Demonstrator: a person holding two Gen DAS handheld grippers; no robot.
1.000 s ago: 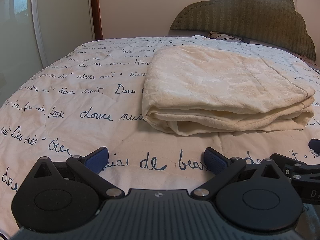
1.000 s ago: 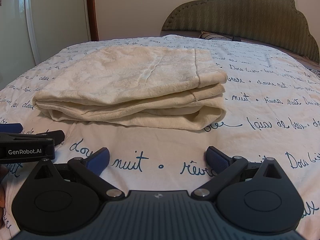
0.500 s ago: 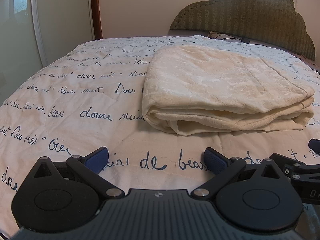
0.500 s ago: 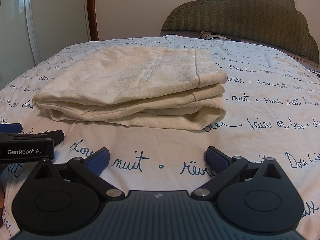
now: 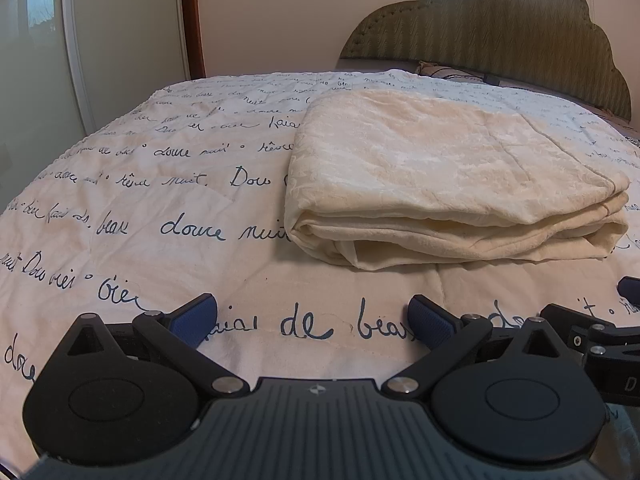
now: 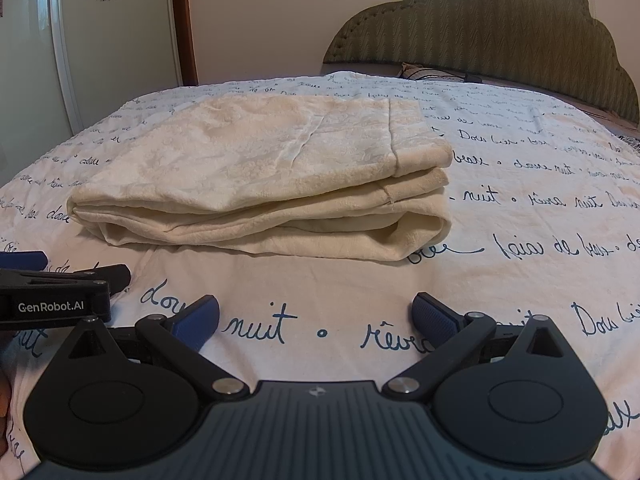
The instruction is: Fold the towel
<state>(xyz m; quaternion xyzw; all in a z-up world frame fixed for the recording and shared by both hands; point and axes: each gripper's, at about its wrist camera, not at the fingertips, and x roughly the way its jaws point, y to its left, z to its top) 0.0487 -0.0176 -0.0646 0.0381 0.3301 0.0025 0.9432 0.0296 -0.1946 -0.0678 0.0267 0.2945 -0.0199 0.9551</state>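
Observation:
A cream towel (image 5: 448, 176) lies folded into a thick flat stack on the bed, its layered edges facing me; in the right wrist view the towel (image 6: 264, 184) sits left of centre. My left gripper (image 5: 314, 320) hovers low over the bedspread short of the towel's near left corner, fingers wide open and empty. My right gripper (image 6: 316, 320) rests equally short of the towel's near edge, open, with nothing between its blue pads (image 6: 434, 318). Each gripper shows at the other view's side edge.
The bed carries a white bedspread (image 5: 168, 208) printed with blue handwriting. A green padded headboard (image 6: 500, 28) rises behind it, with a pillow at its foot. A white wardrobe (image 6: 80, 40) stands to the left of the bed.

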